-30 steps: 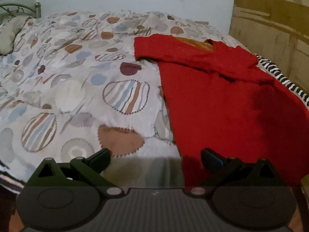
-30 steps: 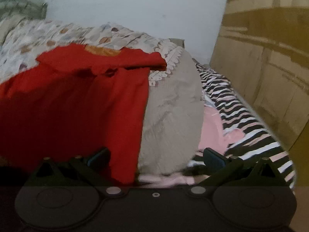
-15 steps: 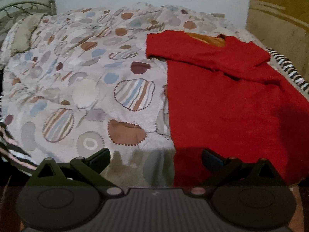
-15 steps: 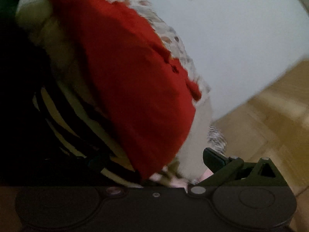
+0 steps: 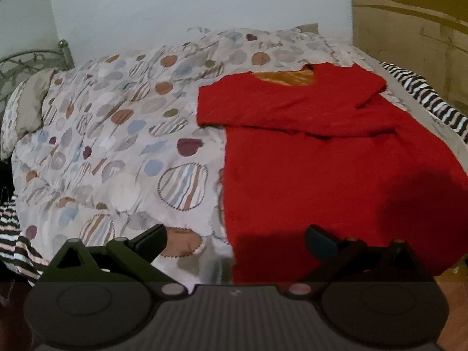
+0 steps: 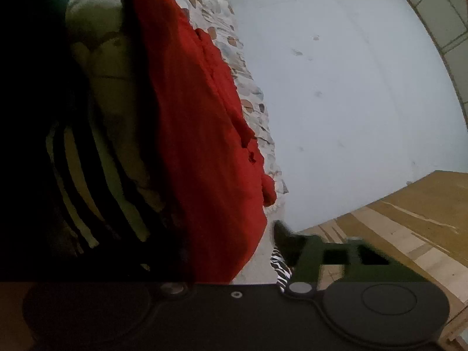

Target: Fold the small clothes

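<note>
The red garment (image 5: pixel 321 169) lies spread flat on the right half of the bed, its hem toward the camera and its neckline at the far end, where an orange lining (image 5: pixel 285 78) shows in the opening. 1 sleeve is folded across the chest, reaching toward the garment's left edge. Under it lies the patterned quilt (image 5: pixel 117 134), pale with brown, blue and striped ovals, which covers the left half of the bed. A black-and-white striped cloth (image 5: pixel 424 93) runs along the far right side, between the garment and a wooden panel (image 5: pixel 409 29). A pillow (image 5: pixel 29 108) sits at the far left, by a metal bed frame (image 5: pixel 26 58), and a pale wall (image 5: pixel 190 3) stands behind.

The left gripper (image 5: pixel 235 238) hangs above the near edge of the bed, over the garment's hem, its jaws wide apart and holding nothing.

The right wrist view is rolled sideways: the red garment (image 6: pixel 199 134) runs as a vertical band. Only 1 finger (image 6: pixel 288 244) of the right gripper shows clearly, the other side being lost in shadow, so I cannot tell how its jaws stand.
</note>
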`<action>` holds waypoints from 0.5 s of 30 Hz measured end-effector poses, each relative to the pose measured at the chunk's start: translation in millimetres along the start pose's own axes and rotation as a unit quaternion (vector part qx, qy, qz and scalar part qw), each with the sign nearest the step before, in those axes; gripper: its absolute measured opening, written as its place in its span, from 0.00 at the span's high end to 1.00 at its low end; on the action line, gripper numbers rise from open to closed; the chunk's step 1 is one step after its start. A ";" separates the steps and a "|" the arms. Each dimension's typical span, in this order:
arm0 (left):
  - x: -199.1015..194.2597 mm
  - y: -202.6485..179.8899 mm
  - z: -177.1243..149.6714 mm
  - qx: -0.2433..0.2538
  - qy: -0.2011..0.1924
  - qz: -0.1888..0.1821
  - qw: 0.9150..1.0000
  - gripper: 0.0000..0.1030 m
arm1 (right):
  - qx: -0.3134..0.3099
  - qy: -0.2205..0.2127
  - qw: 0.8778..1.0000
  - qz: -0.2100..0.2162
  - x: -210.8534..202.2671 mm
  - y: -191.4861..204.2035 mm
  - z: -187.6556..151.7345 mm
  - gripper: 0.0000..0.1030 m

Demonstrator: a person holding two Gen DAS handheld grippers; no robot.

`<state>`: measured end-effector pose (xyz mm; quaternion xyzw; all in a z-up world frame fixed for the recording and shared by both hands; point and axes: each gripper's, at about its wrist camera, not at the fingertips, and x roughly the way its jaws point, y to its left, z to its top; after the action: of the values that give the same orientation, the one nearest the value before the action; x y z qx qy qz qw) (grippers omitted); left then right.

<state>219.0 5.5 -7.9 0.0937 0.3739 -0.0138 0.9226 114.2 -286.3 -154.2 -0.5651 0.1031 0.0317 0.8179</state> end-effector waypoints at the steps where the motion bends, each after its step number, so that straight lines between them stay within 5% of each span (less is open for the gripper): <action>1: -1.1 -1.7 1.3 0.003 -0.002 -0.001 1.000 0.00 | 0.001 -0.001 1.000 0.004 -1.9 -1.4 0.5 0.71; 4: -4.1 -5.1 3.5 0.008 -0.006 -0.002 1.000 0.00 | 0.006 -0.003 1.000 0.017 -6.6 -4.8 4.2 0.91; 12: -6.1 -8.2 3.0 0.006 -0.012 -0.018 1.000 0.00 | 0.048 -0.016 0.998 0.032 -28.6 -42.8 26.1 0.95; 15: -11.6 -6.3 -6.7 -0.004 -0.047 -0.051 0.998 0.00 | 0.082 -0.023 0.995 0.051 -27.9 -66.5 36.1 0.95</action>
<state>205.4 0.1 -5.6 0.0700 0.3347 -0.0641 0.9375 103.0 -274.8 -75.2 -0.4891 0.1151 0.0773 0.8611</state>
